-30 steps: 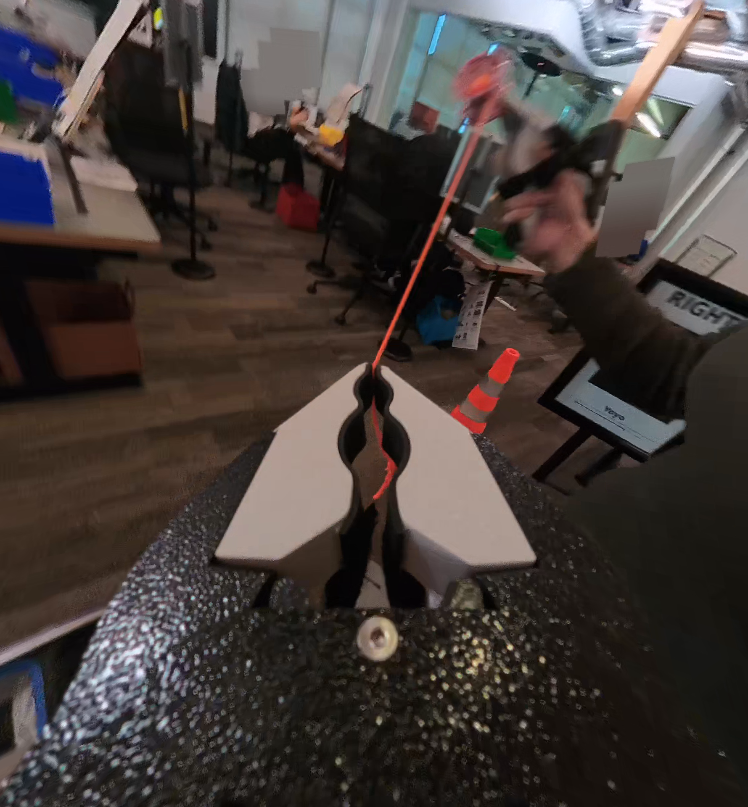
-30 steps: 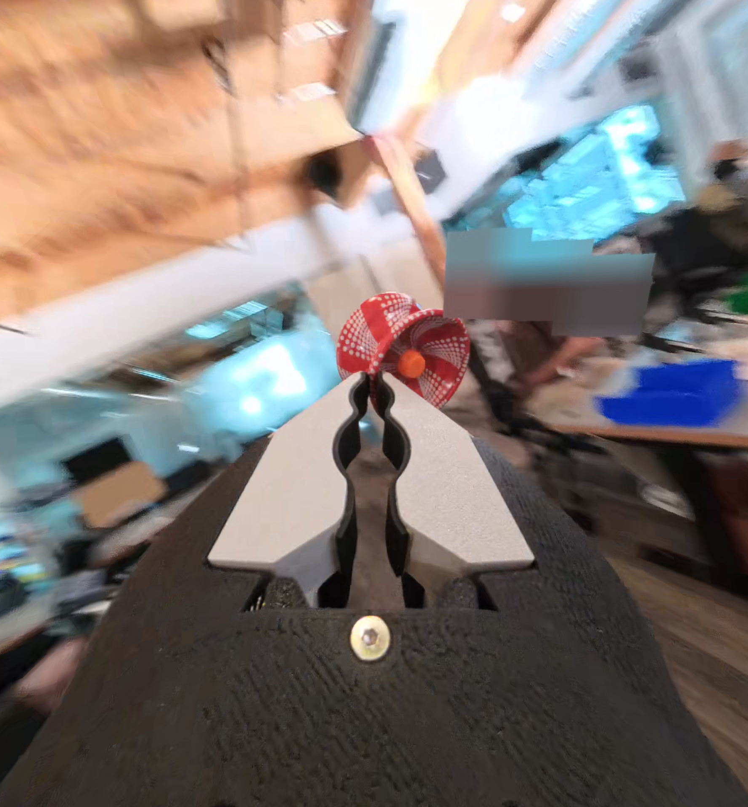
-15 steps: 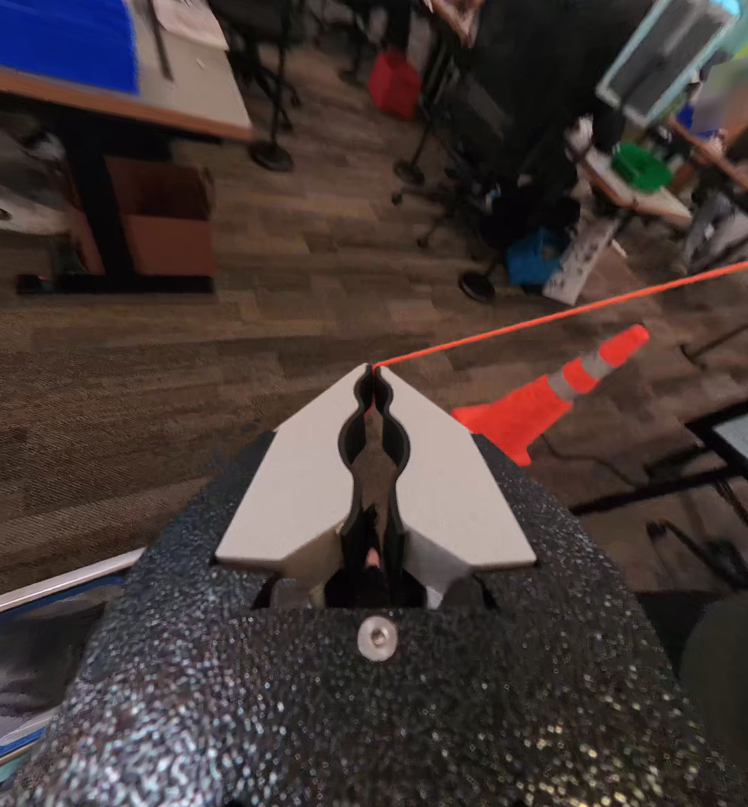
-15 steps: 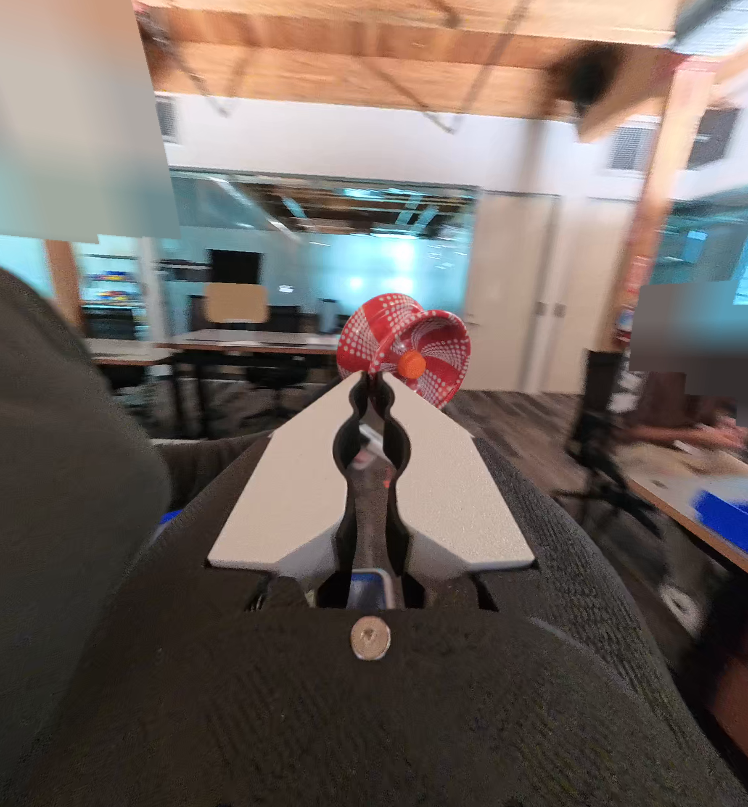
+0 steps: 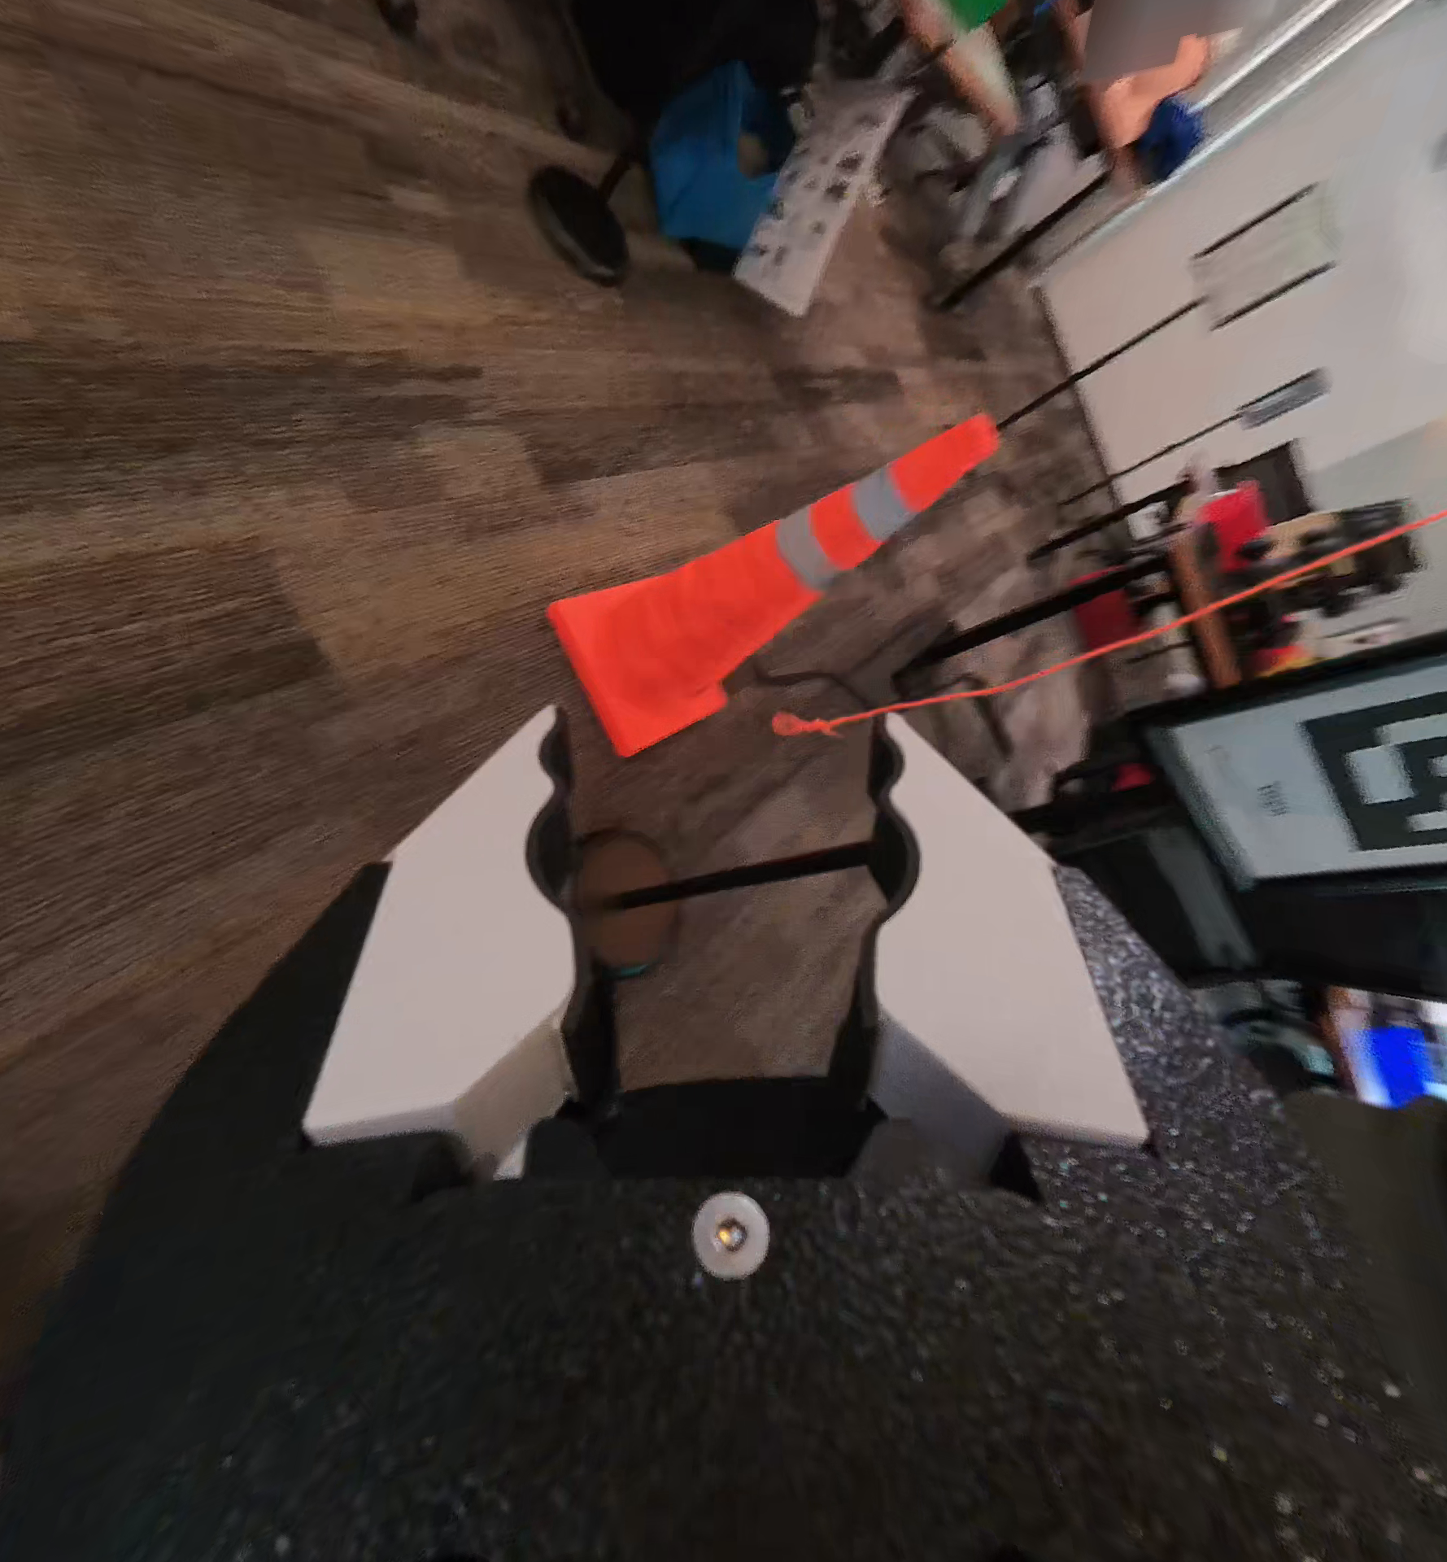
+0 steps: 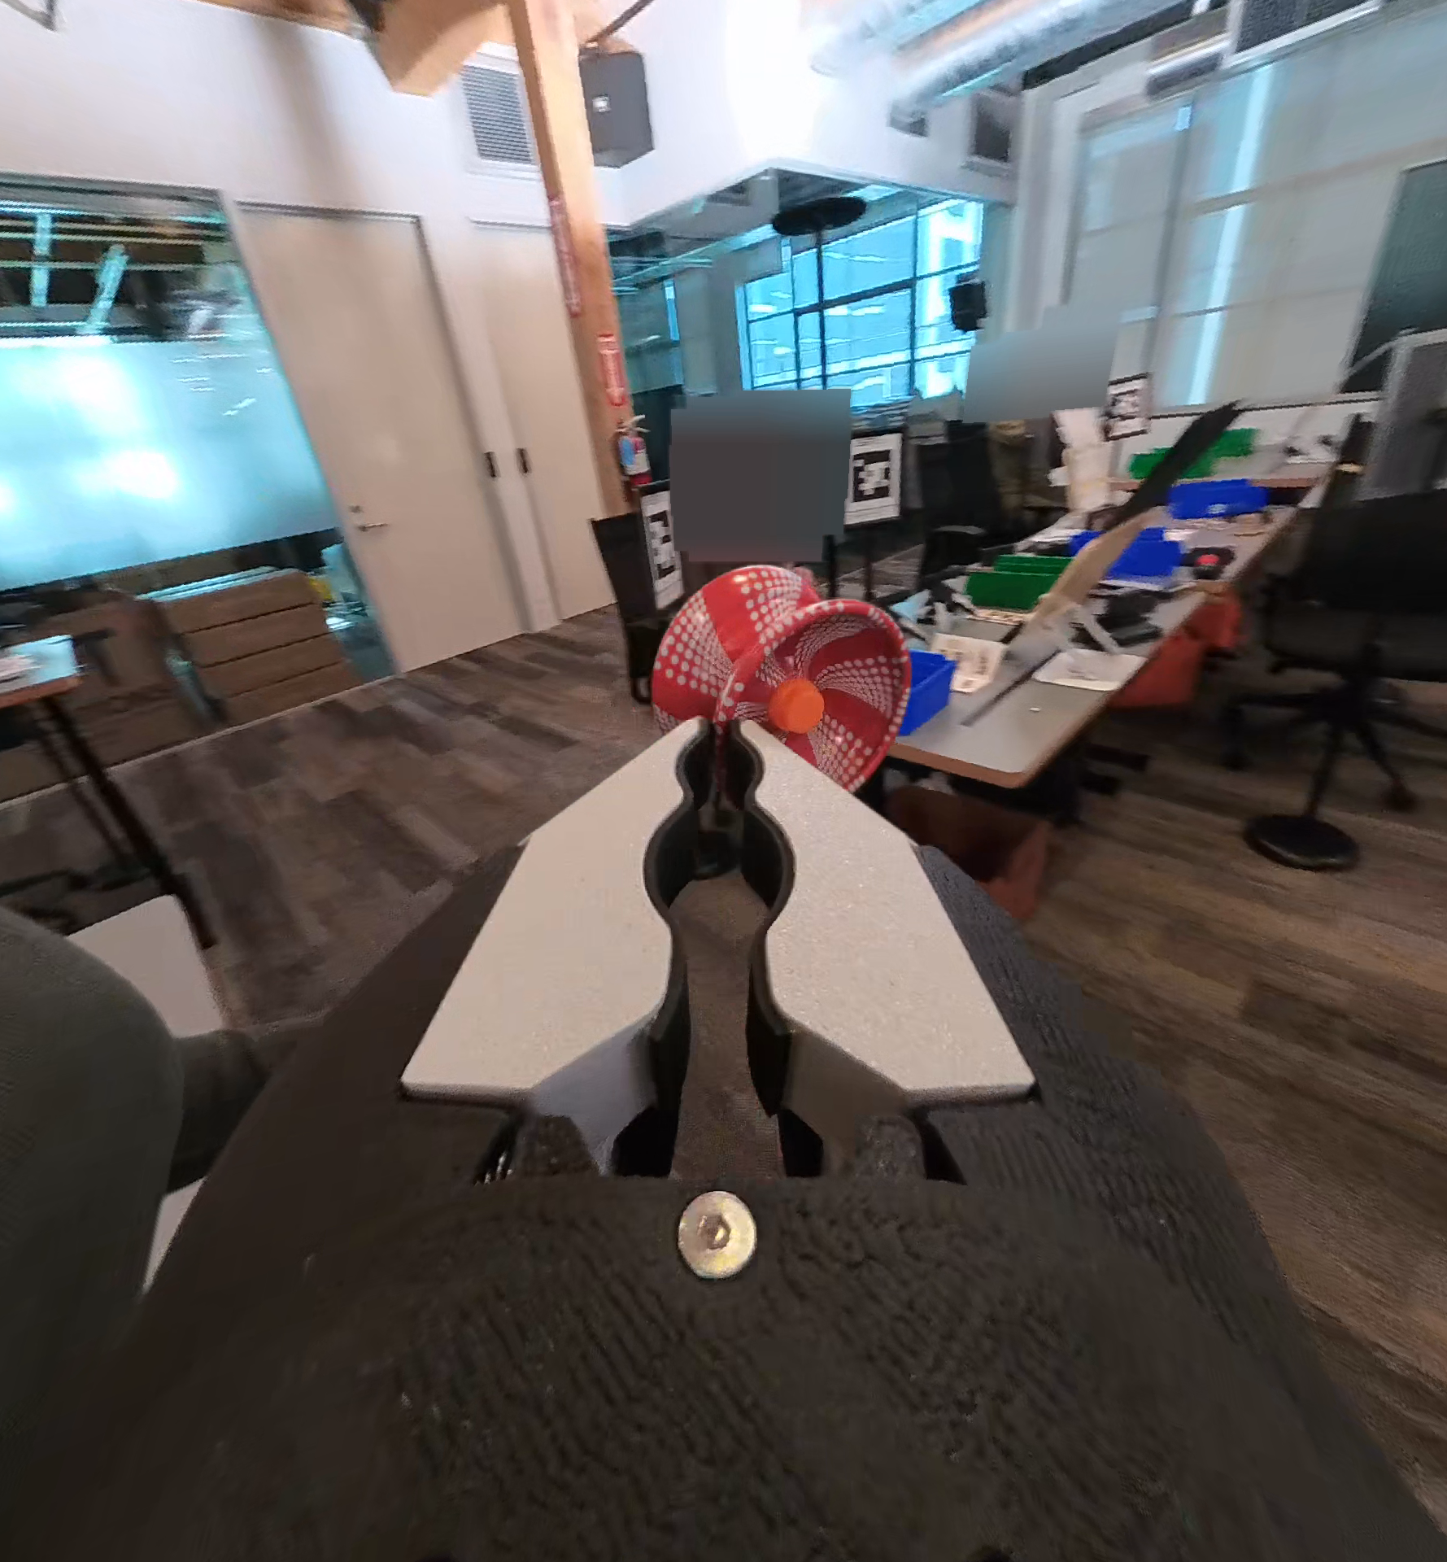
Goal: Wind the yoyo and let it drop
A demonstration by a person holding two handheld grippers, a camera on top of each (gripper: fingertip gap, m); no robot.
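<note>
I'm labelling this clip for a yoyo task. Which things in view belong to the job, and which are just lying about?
Part of the job:
- yoyo, pinched in the right claw
- orange string, its knotted end loose by the open left claw

Just lying about:
- traffic cone
- blue bins
- office chair
- long table

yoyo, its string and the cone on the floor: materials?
Yoyo: glossy red shell with printed white dots, probably plastic or painted metal; matte orange hub, likely plastic.
String: thin orange twisted fibre, knotted at its free end.
Cone: soft-looking orange plastic with grey reflective bands.
</note>
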